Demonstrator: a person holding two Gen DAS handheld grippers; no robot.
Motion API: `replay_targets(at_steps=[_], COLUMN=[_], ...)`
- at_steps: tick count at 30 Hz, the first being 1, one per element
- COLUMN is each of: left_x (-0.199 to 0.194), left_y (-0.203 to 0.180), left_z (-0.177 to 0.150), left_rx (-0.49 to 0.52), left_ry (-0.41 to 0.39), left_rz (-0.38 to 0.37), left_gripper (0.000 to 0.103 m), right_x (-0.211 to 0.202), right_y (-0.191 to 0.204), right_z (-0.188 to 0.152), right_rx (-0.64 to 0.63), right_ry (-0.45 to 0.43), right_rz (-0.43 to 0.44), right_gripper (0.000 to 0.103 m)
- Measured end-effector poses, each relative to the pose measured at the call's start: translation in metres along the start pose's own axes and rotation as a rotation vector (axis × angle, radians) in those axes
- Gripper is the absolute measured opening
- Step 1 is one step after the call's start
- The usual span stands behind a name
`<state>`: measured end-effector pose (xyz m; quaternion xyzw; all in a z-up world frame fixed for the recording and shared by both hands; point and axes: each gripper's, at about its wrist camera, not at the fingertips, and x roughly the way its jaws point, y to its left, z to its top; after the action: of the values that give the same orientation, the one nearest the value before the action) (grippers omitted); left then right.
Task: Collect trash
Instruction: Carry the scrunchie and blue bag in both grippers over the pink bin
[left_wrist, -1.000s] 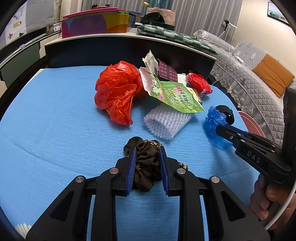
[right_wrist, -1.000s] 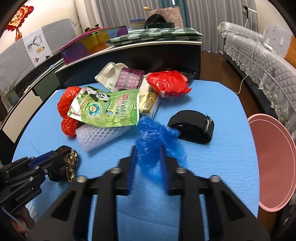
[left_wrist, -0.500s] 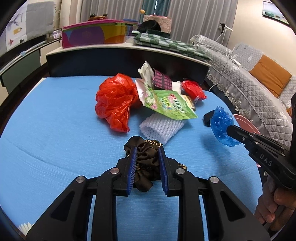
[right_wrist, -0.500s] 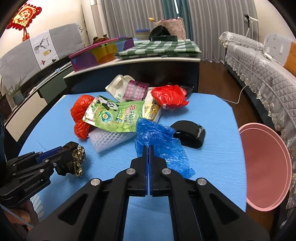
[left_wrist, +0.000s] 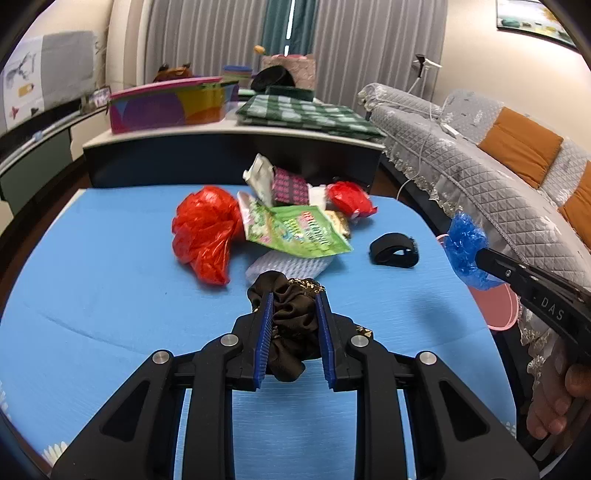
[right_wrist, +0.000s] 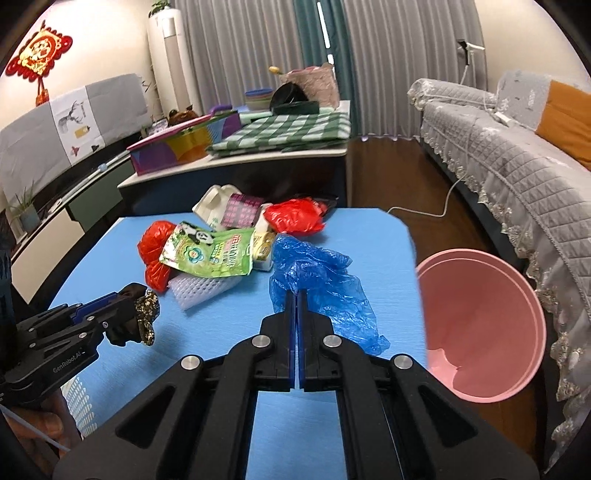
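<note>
My left gripper is shut on a crumpled dark brown cloth, which hangs just above the blue table. In the right wrist view that same left gripper sits low on the left with the cloth at its tip. My right gripper is shut on a blue plastic bag lifted off the table; from the left wrist view the bag hangs at the right. A pink bin stands beside the table's right edge. A pile of trash lies at mid-table: a red bag, a green packet.
A white foam net, a black strap, a smaller red bag and a patterned pouch lie on the table. A dark counter stands behind it. A quilted grey sofa runs along the right. A hand holds the right gripper.
The right gripper closed on the blue bag and lifted it up and toward the pink bin. The left gripper rose a little with the brown cloth, uncovering the black strap.
</note>
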<state>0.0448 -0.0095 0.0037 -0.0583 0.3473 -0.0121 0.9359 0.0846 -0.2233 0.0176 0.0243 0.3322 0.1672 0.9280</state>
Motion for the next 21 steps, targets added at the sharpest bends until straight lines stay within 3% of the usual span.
replay_targets(at_steps=[21], left_x=[-0.035], left_y=[-0.059], left_z=[0.024], left_rx=[0.097], left_ry=[-0.097], left_rz=[-0.13], left_gripper=[0.023], right_x=[-0.074], right_y=[-0.049], right_z=[0.021], right_rx=[0.067], right_ry=[-0.094], right_rz=[-0.084], right_gripper=[0.001])
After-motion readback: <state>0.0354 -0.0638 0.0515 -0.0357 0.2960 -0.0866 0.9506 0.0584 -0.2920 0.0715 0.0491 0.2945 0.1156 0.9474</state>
